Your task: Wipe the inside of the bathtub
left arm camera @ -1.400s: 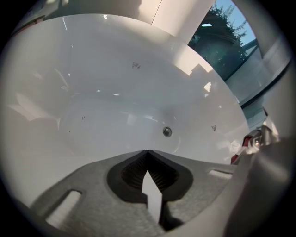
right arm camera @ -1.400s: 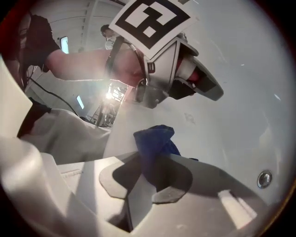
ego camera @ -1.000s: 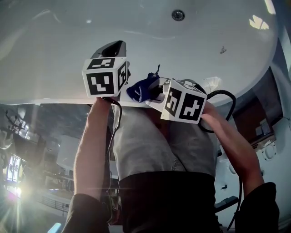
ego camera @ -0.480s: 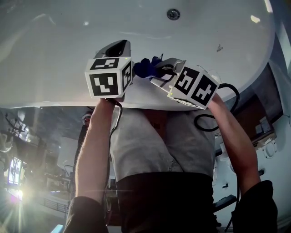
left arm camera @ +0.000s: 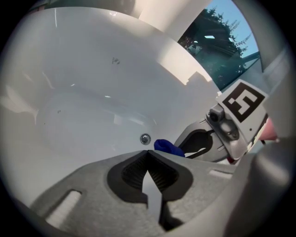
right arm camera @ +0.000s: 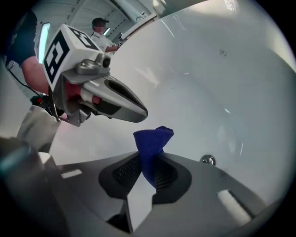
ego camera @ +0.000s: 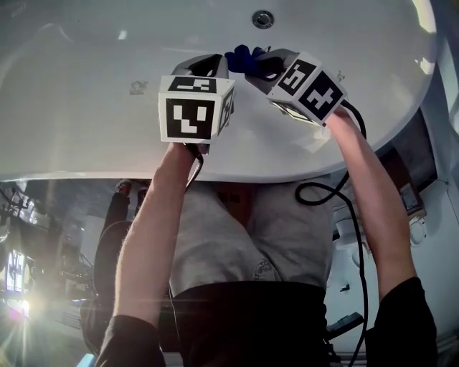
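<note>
The white bathtub [ego camera: 86, 86] fills the top of the head view, with a round metal fitting [ego camera: 262, 18] on its far wall. Both grippers hang over the tub's inside. My right gripper [right arm camera: 150, 173] is shut on a small blue cloth [right arm camera: 152, 141], which sticks up out of the jaws; in the head view the blue cloth [ego camera: 242, 56] shows at the tip of the right gripper [ego camera: 257, 63]. My left gripper [left arm camera: 147, 155] is shut with nothing in it, and the left gripper [ego camera: 208, 66] sits close beside the cloth. The cloth is clear of the tub's surface.
The tub's near rim [ego camera: 237, 172] crosses below the grippers. A black cable [ego camera: 315, 190] loops from the right gripper over the rim. The metal fitting [left arm camera: 145, 138] lies just ahead of both jaws. A person in a cap [right arm camera: 99, 27] stands far behind the tub.
Both grippers have moved forward over the rim and deeper into the tub, toward the metal fitting. The blue cloth went along in the right gripper.
</note>
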`<action>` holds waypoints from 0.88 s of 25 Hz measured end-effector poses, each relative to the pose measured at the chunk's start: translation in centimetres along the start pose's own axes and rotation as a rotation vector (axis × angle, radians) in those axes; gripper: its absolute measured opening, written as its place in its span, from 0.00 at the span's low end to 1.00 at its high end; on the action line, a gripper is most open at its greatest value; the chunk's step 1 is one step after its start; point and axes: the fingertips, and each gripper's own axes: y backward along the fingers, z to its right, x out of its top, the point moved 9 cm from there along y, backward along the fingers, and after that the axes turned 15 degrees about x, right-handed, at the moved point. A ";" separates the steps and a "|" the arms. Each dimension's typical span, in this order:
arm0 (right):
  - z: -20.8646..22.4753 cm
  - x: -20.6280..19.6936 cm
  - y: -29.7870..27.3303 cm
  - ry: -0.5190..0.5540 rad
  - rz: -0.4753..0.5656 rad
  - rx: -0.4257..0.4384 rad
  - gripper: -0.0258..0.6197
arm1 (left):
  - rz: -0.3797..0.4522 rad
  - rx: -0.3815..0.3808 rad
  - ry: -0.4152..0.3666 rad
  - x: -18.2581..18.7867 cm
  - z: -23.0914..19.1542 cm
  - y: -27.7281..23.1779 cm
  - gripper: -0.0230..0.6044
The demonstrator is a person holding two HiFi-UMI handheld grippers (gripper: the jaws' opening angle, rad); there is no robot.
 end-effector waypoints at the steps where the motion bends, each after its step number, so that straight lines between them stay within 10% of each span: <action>1: 0.9 -0.5 -0.5 0.005 -0.017 -0.004 0.14 | -0.006 -0.004 0.000 -0.1 0.2 -0.9 0.04; 22: 14.2 -6.5 -10.6 -0.090 -0.037 -0.125 0.14 | -0.103 0.021 -0.046 -3.2 -0.6 -13.8 0.04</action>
